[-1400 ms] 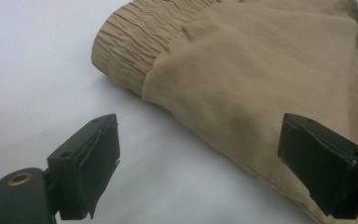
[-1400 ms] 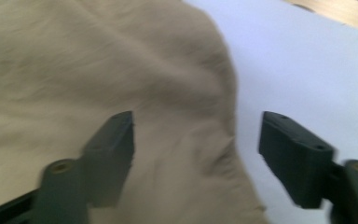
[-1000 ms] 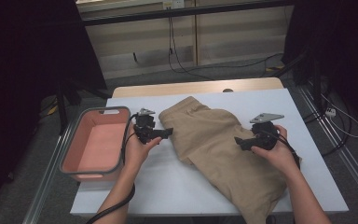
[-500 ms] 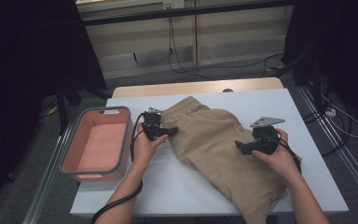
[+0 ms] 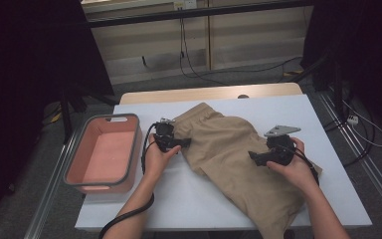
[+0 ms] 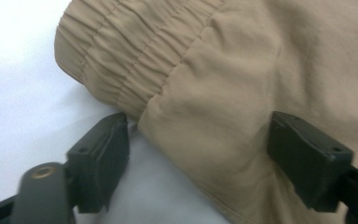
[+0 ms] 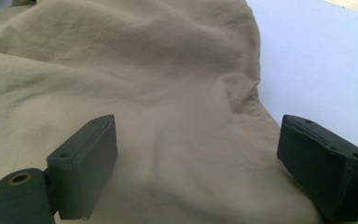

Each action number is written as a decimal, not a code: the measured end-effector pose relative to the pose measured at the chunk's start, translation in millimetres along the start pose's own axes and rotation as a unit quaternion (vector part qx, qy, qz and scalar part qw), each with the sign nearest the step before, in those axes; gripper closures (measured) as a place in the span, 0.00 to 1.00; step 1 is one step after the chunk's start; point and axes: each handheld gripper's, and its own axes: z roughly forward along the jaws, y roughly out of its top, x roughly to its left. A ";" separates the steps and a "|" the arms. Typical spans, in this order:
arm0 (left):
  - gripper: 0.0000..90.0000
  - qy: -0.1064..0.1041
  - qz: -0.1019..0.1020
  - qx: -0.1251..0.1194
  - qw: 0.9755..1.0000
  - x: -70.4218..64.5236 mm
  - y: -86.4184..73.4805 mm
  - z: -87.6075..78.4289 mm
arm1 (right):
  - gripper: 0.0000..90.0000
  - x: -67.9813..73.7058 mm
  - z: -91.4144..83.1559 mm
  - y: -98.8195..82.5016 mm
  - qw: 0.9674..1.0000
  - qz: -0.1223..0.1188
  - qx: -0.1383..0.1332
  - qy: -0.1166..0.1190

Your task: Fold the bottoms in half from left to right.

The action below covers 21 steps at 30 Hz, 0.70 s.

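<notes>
The trousers [image 5: 229, 154] lie spread on the desk [image 5: 323, 119], running slantwise from the far middle down to the near right edge, waistband end farthest away. The tub [image 5: 104, 152] stands at the desk's left edge, well apart from the trousers. The left gripper [image 5: 171, 144] sits between tub and trousers, at the trousers' left edge just below the waistband [image 6: 135, 56], with 1 jaw over the desk and 1 over the cloth. The right gripper [image 5: 263, 158] rests on the trousers' right part, near their right edge.
</notes>
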 end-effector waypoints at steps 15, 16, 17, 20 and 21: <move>0.94 -0.029 -0.047 0.012 0.998 -7.6 2.5 -4.3 | 0.15 -3.3 -7.0 -2.4 1.000 0.004 -0.008 -0.008; 0.95 -0.030 -0.050 0.010 0.998 -6.8 3.6 -6.3 | 0.15 -3.7 -7.4 -2.8 1.000 0.005 -0.009 -0.008; 0.95 -0.031 -0.053 0.005 0.998 -5.7 4.4 -8.8 | 0.15 -4.1 -7.5 -3.3 1.000 0.004 -0.008 -0.008; 0.96 -0.025 -0.063 -0.004 0.998 -0.3 8.1 -18.6 | 0.15 -5.4 -8.6 -4.2 1.000 0.003 -0.006 -0.011; 0.96 -0.022 -0.063 -0.004 0.998 2.9 9.9 -22.6 | 0.15 -5.9 -9.3 -4.4 1.000 0.004 -0.007 -0.013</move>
